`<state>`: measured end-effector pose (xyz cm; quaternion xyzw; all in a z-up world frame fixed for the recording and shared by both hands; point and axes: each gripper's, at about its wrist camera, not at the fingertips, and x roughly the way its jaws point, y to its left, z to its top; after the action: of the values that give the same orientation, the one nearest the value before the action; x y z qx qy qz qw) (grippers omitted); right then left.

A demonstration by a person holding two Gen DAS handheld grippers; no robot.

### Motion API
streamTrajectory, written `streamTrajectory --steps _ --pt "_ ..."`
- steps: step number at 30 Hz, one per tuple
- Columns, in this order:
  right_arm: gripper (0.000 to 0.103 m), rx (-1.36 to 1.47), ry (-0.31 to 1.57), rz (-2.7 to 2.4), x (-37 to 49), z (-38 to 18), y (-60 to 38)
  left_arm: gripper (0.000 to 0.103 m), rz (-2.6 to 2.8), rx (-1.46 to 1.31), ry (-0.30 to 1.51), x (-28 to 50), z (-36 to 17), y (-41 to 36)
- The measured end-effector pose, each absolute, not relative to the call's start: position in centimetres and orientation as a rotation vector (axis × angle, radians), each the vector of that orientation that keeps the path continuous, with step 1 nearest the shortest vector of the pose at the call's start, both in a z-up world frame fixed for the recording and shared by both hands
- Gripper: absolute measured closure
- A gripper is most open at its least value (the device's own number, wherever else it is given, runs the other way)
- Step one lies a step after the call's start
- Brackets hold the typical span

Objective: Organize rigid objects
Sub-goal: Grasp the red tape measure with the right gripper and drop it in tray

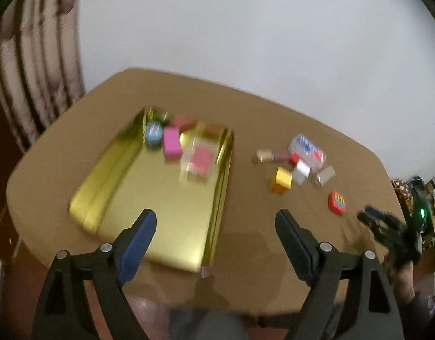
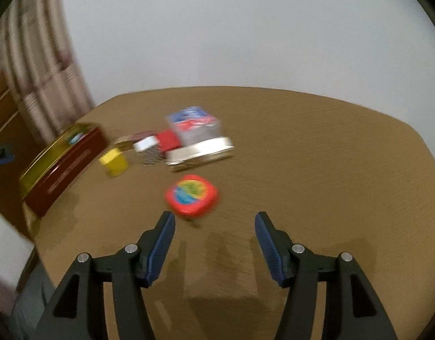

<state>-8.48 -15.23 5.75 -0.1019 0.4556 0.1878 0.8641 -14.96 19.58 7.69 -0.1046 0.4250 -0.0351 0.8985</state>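
Table (image 2: 302,147) brown; wall (image 2: 245,28) white.

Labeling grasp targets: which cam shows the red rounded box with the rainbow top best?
Right wrist. The red box lies large, just ahead of the open right gripper, top face visible though motion-blurred. In the left wrist view it is small, far right on the table, design barely readable.

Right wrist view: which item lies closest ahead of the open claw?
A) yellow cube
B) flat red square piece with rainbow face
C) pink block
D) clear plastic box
B: the flat red square piece with rainbow face lies just beyond the right claw, nearer than the rest of the loose cluster.
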Motion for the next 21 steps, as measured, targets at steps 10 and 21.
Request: streamTrajectory --steps 10,21 --pt "0.043 -0.470 1.082 0.557 -5.0 3.5 -10.9 0.020 0.014 -0.185 0.948 -22.6 3.1 18.8" --pt "0.044 -0.588 1.246 0.676 -0.8 0.9 -9.3 0.020 0.006 -0.124 0.973 -23.0 2.8 17.1"
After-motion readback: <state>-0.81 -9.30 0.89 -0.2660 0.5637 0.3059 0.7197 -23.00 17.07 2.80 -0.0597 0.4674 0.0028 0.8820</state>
